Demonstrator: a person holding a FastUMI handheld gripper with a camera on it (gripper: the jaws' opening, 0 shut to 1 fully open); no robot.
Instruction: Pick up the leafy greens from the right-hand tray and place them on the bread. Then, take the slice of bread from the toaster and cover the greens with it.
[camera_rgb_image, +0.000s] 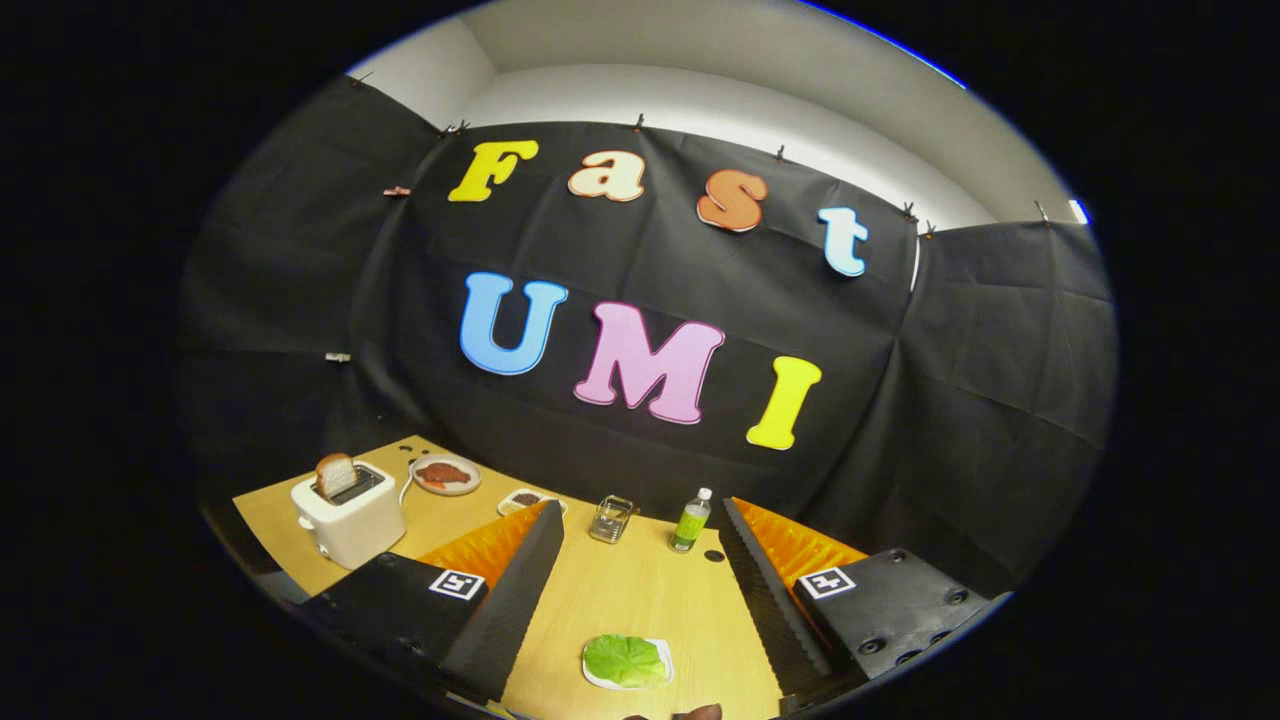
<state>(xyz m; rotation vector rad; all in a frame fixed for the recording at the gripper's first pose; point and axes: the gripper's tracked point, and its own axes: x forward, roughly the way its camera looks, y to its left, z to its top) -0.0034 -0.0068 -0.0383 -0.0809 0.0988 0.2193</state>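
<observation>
A green lettuce leaf (623, 659) lies on a small white tray (662, 668) on the wooden table (640, 590), low between my two fingers. My gripper (640, 545) is open and holds nothing; its fingers stand wide apart on either side of the tray. Off beyond the left finger stands a white toaster (350, 515) with a slice of bread (335, 473) sticking up from its slot. Behind the toaster a round plate (446, 476) carries something reddish-brown; I cannot tell what lies under it.
A small dish (525, 500) with dark bits sits beyond the left fingertip. A clear glass container (611, 518) and a green bottle with a white cap (690, 521) stand at the table's back edge, against the black cloth wall.
</observation>
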